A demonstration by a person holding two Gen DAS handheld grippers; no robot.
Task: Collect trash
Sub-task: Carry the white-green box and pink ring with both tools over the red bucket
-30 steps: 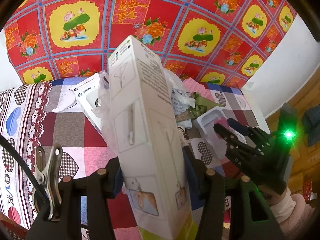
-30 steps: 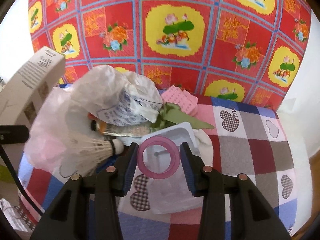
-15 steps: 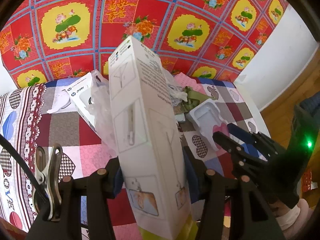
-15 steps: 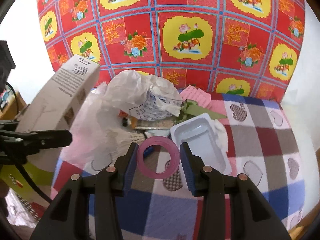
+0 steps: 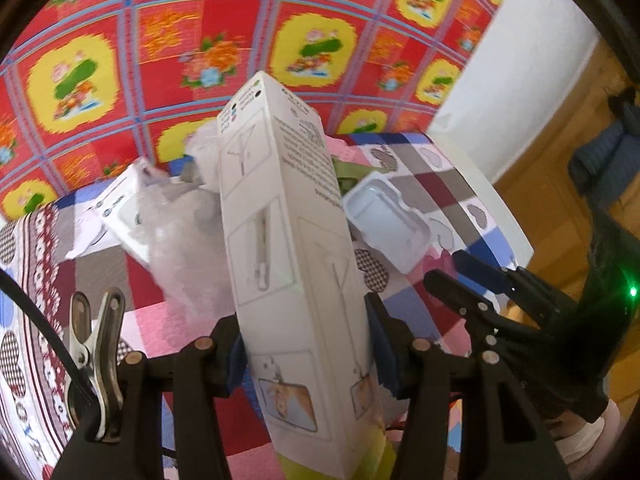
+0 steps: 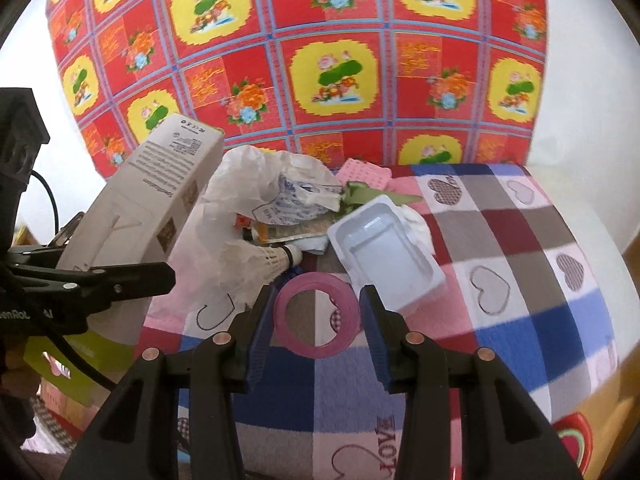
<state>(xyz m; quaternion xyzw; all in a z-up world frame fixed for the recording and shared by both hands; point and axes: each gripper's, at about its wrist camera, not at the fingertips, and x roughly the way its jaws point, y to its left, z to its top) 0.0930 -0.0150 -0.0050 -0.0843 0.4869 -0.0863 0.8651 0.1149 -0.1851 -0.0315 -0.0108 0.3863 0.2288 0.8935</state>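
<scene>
Two grippers: each clamps one piece of trash above the checked cloth.
Left gripper: fingers pressed on both sides of a tall white box, held upright.
Right gripper: fingers pinched on a pink ring.
Trash pile: crumpled white bag, white plastic tray and shuttlecock lie together on the cloth, just beyond the ring.
Backdrop: red flowered sheet.

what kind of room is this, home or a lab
Most likely a home. A table is covered with a heart-patterned patchwork blanket, a red floral cloth hangs behind it, and household litter such as a white plastic tray and a shuttlecock lies on top.
</scene>
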